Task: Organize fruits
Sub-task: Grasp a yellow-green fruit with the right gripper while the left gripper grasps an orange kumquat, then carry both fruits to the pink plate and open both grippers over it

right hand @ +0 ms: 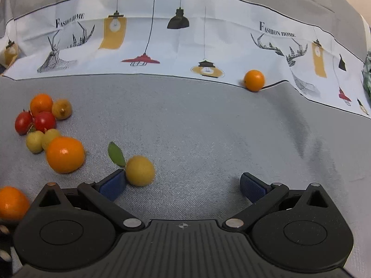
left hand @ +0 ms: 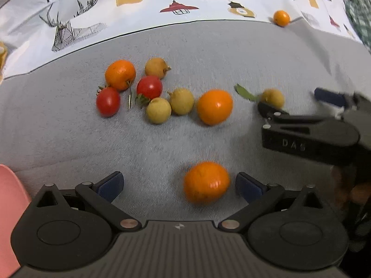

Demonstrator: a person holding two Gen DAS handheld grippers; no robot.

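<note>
Sorting is barely being begun: most fruit (left hand: 148, 92) is lying loose on the grey cloth (left hand: 185, 51), one orange (left hand: 206, 181) being framed by the left gripper (left hand: 179, 185), its fingers spread wide, while a yellow fruit (right hand: 139, 171) is being approached by the right gripper (right hand: 183, 185), likewise open and empty.

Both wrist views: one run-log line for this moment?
left gripper open, orange by its right finger | right gripper open, leafed yellow fruit at its left finger | nothing gripped

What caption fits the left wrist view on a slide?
Open left gripper nears an orange on grey cloth, with mixed fruits beyond.
</note>
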